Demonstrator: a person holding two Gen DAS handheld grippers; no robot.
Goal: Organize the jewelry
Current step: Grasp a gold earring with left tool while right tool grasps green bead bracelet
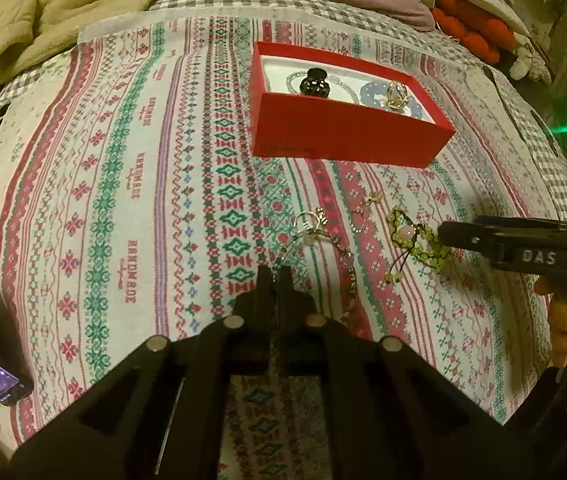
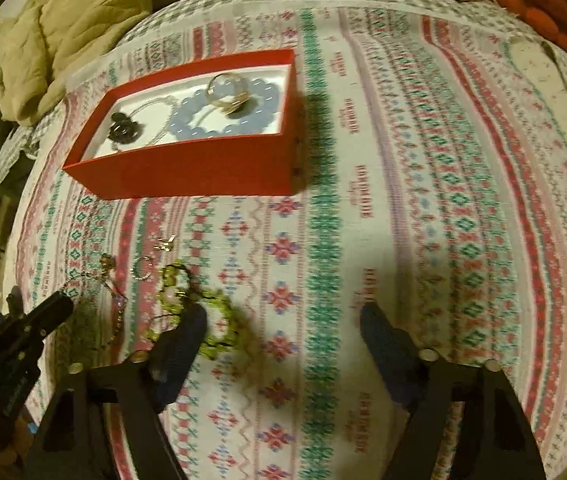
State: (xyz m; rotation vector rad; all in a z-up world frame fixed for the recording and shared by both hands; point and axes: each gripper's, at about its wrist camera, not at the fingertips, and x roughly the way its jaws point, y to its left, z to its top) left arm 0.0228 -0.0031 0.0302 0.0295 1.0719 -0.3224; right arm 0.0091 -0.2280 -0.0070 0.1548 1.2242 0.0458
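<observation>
A patterned cloth (image 1: 131,184) covers the bed; the red box (image 1: 343,132) holds beads and rings, with loose jewelry (image 1: 419,240) nearby. The left gripper (image 1: 274,276) is pinched narrow, perhaps on a chain, unclear. The right gripper (image 2: 283,320) gapes wide, its view blurred.

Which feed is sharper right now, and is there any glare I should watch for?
Left wrist view: sharp, the red box and green bead bracelet crisp, with a green flare at the right edge. Right wrist view: smeared by motion blur, the bracelet and cloth pattern soft; the box casts a dark shadow. Both warm, dim and fisheye-bowed.
</observation>
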